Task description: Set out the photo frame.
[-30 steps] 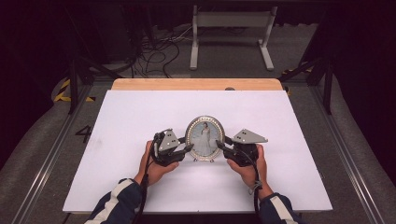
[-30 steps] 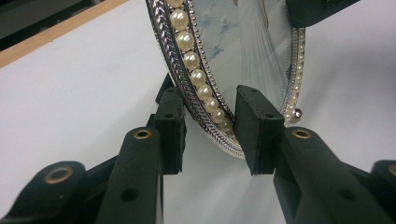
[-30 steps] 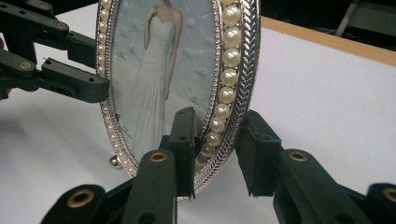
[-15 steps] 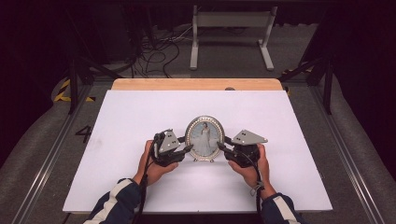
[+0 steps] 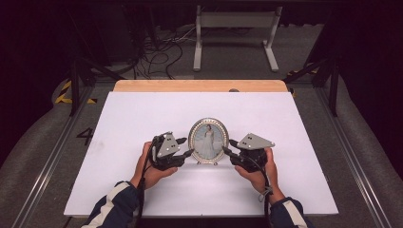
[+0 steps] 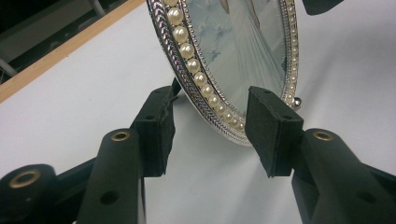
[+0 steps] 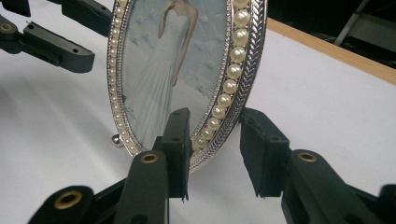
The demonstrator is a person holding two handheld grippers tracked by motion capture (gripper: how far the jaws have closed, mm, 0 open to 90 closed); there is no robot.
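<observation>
frame point(image 5: 208, 141) upright between both grippers' parted fingers point(image 6: 159, 123), seemingly untouched

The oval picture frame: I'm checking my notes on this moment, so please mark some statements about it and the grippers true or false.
1. The oval picture frame stands upright on the white table. True.
2. Its rim is set with red stones. False: pearl-like beads.
3. The left gripper has its jaws on either side of the frame's rim, pads apart from it. True; they have just been opening.
4. The right gripper holds the frame in the air. False: its feet rest on the table, jaws just opened.
</observation>
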